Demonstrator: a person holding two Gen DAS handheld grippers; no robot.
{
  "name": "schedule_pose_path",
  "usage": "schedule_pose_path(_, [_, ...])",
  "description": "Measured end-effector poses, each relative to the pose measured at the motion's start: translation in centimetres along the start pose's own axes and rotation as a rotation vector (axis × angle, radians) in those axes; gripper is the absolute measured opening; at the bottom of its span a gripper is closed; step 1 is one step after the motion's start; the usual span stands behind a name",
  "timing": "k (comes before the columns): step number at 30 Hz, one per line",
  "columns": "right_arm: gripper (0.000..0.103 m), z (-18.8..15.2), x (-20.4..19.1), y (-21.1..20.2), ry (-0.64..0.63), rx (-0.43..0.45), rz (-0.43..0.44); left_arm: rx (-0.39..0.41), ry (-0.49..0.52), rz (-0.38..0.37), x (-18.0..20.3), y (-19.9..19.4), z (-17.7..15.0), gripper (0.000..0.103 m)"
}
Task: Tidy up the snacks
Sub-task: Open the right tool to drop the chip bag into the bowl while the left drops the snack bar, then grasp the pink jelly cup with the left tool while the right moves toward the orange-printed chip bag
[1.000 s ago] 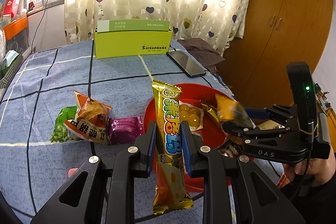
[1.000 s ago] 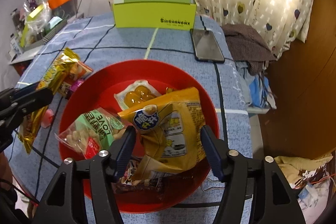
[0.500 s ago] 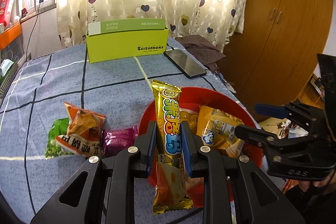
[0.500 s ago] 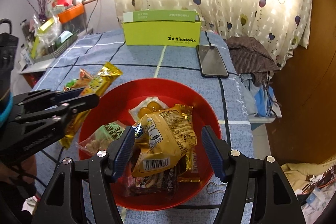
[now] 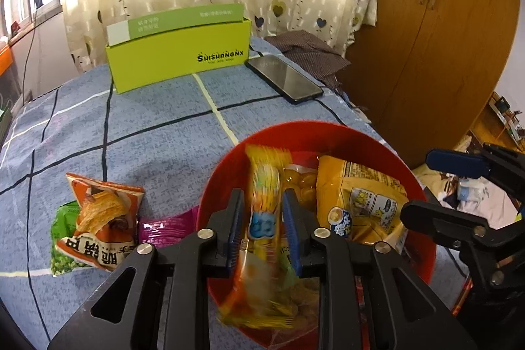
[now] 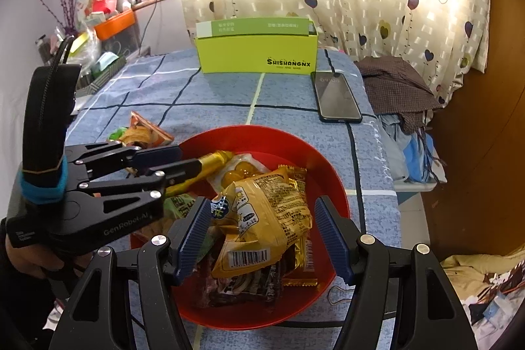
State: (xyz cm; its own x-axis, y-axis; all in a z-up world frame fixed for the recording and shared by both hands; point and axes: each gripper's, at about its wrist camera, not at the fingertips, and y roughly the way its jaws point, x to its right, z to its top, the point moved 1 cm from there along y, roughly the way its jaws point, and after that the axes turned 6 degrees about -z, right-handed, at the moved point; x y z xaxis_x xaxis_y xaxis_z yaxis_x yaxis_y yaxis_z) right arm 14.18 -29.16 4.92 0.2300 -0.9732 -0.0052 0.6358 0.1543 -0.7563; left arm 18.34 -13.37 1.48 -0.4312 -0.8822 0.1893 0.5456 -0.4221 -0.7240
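Your left claw (image 5: 262, 218) opening, blurred gold snack stick (image 5: 264, 186) between jaws over red bowl (image 5: 328, 133); right claw (image 6: 262, 238) spread wide above yellow bag (image 6: 262, 212); orange packet (image 5: 98, 218), phone (image 5: 283, 79), green box (image 5: 177, 54) on bed

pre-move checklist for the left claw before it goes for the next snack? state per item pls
1. Long gold snack bar over the red plastic bowl: ok.
2. Left claw jaws opening, blurred bar between them, not clear of it yet: not ok.
3. Right claw open, empty, above the yellow chip bag: ok.
4. Loose snacks on the blue checked cloth: orange packet, green packet, purple packet: ok.
5. Green packet free to grab, orange one overlapping it: cannot tell.
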Motion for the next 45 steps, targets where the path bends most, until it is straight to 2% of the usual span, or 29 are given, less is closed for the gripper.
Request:
schedule_pose_path(2, [0.066, 0.1, 0.0, -0.1, 0.004, 0.003, 0.000, 0.009, -0.001, -0.008, 0.0, -0.2, 0.0, 0.039])
schedule_pose_path(3, [0.066, 0.1, 0.1, -0.1, 0.005, 0.003, 0.001, 0.015, -0.001, -0.011, 0.0, -0.3, 0.0, 0.040])
schedule_pose_path(8, [0.066, 0.1, -0.3, -0.1, -0.004, 0.000, 0.005, 0.051, -0.001, -0.004, 0.1, -2.0, -0.2, 0.040])
schedule_pose_path(18, [0.066, 0.3, -2.2, -0.3, -0.039, 0.008, 0.018, 0.067, -0.030, 0.002, 0.0, -4.9, -2.0, 0.040])
schedule_pose_path(28, [0.066, 0.1, -4.1, -0.3, -0.081, 0.009, 0.046, 0.095, -0.109, 0.039, -1.6, -7.5, -3.7, 0.040])
schedule_pose_path(45, [0.066, -0.2, -6.3, -0.3, -0.134, 0.010, 0.082, 0.108, -0.144, 0.068, -3.4, -9.4, -5.9, 0.040])
